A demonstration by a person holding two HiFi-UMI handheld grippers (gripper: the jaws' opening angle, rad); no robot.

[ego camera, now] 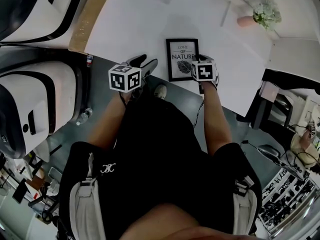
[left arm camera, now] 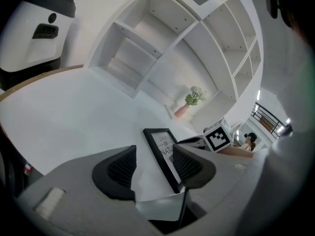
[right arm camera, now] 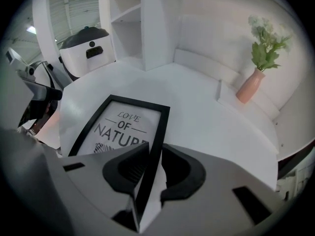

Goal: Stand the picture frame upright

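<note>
A black picture frame [ego camera: 182, 59] with a "Love of Nature" print lies flat on the white table [ego camera: 135, 24], near its front edge. My right gripper [ego camera: 201, 60] sits at the frame's right side. In the right gripper view the frame's right bar [right arm camera: 158, 132] runs between the pads, and the gripper [right arm camera: 155, 166] is shut on it. My left gripper [ego camera: 144, 63] is to the left of the frame at the table's edge and stands open. In the left gripper view the frame [left arm camera: 162, 151] lies just beyond the gripper [left arm camera: 153, 163], close to the right finger [left arm camera: 189, 165].
A pink vase with flowers [ego camera: 252, 19] stands at the table's back right, also in the right gripper view as the vase [right arm camera: 250, 86]. White shelves [left arm camera: 162, 38] rise behind the table. White and black machines [ego camera: 30, 109] stand at the left, with a bottle [ego camera: 84, 116] on the floor.
</note>
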